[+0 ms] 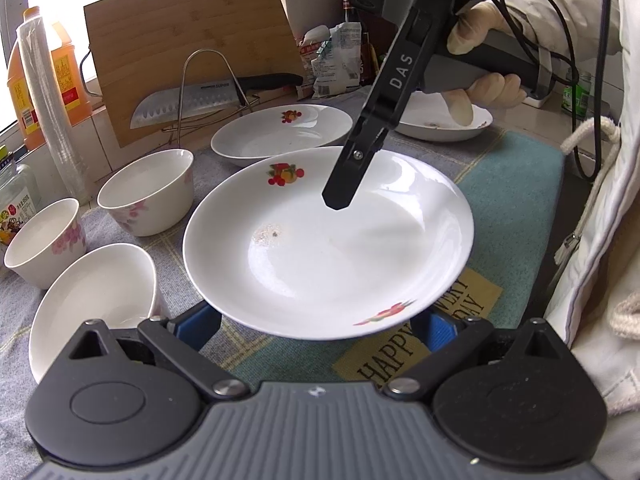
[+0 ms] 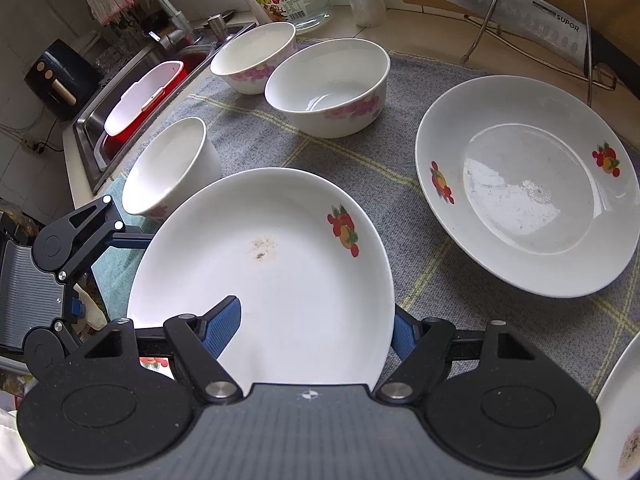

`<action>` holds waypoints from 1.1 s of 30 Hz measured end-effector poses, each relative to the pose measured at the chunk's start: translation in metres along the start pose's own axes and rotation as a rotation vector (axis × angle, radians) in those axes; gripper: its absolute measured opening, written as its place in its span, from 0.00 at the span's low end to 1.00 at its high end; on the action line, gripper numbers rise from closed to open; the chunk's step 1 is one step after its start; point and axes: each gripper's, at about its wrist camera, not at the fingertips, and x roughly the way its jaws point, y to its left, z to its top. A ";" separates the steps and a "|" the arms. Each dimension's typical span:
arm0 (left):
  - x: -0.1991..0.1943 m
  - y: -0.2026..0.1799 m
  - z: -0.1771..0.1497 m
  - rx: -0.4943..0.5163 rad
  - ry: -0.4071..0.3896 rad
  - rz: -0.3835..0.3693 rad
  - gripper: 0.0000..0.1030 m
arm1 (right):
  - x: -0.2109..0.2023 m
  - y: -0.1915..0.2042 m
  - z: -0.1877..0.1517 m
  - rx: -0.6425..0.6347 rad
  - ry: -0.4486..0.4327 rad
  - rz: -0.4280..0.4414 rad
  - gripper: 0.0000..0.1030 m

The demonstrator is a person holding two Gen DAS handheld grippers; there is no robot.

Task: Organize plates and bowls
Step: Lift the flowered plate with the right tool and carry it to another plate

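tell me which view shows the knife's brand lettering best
The right wrist view: the knife sits close on its wire rack, its blade lettering large and sharp. The left wrist view shows the whole knife, handle included, but farther off, its lettering tiny.

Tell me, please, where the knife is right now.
The knife rests on a wire rack against the cutting board, behind the plates; top right in the right wrist view.
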 end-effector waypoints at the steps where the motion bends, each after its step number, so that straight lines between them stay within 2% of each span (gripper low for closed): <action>1: 0.000 -0.001 0.002 0.004 0.000 -0.002 0.97 | -0.003 -0.001 -0.002 0.003 -0.006 0.000 0.79; 15: 0.014 -0.005 0.032 0.080 -0.013 -0.050 0.97 | -0.041 -0.022 -0.021 0.054 -0.082 -0.037 0.79; 25: 0.033 -0.008 0.062 0.087 -0.021 -0.108 0.97 | -0.072 -0.047 -0.033 0.083 -0.125 -0.074 0.79; 33: 0.051 -0.018 0.085 0.132 -0.036 -0.156 0.97 | -0.092 -0.067 -0.045 0.131 -0.160 -0.118 0.79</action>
